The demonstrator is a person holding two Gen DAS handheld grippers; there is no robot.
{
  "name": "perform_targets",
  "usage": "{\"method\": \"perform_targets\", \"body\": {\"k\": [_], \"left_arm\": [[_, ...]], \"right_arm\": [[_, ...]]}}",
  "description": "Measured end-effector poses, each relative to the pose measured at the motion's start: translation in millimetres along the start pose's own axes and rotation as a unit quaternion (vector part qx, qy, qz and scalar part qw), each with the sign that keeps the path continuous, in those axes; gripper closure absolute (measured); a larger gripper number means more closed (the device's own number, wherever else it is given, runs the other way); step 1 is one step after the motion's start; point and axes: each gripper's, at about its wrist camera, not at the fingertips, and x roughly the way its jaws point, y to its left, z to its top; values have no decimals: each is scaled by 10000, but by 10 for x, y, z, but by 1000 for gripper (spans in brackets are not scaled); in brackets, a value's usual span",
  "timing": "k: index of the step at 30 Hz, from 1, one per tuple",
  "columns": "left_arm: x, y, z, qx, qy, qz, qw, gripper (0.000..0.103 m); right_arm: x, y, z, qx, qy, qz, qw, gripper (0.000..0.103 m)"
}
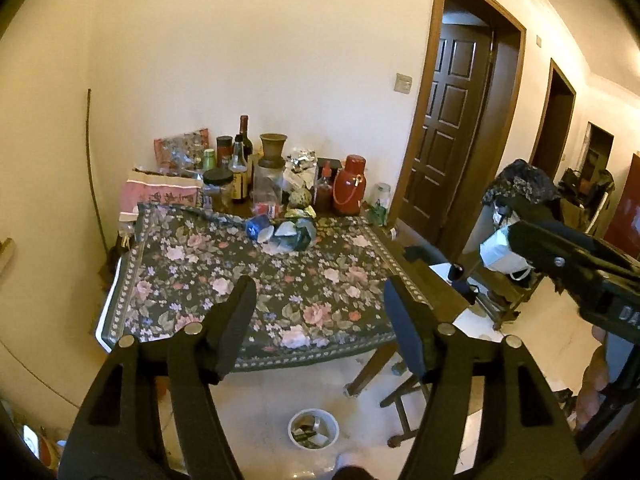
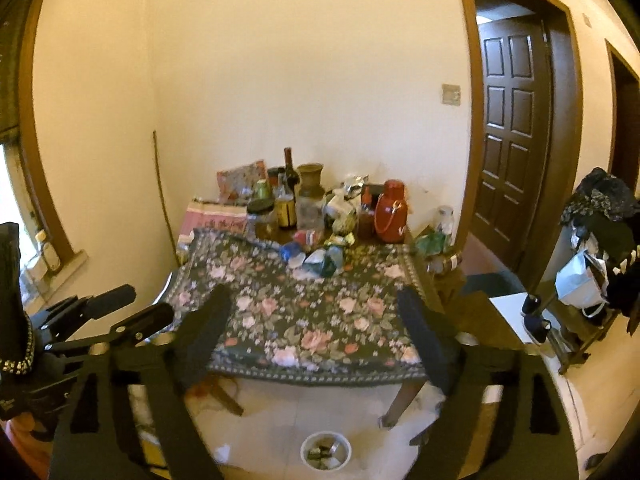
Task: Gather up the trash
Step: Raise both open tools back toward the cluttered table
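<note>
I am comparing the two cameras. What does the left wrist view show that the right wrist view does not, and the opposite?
Only the left wrist view shows a third doorway far right.

Only the right wrist view shows a window sill with jars at the left.

Both show the floral tablecloth, the crumpled trash pile, the red jug, the white bin on the floor, and empty open grippers.

Warm yellowish indoor light, fairly dim; heavy fisheye bending with dark corner vignetting; soft motion blur throughout right wrist view
</note>
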Motion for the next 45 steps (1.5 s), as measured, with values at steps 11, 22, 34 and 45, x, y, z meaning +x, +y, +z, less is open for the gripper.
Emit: {"method": "perform_targets", "body": {"k": [11, 22, 34, 45], "left_arm": [[570, 107, 452, -139, -271, 331, 9990, 14], [1632, -48, 1176, -447, -285, 619, 9967, 14], [2572, 309, 1445, -824, 171, 970, 9917, 14], [3526, 1350, 1561, -607, 898, 761, 9912, 14]], "right_arm": [[634, -350, 314, 130, -109, 231, 9996, 12], [1446, -854, 875, -116, 46, 543, 9984, 12], [2603, -1071, 995, 197, 947, 737, 9926, 12], [3876, -886, 778, 1228, 2055, 261, 9706, 12]]}}
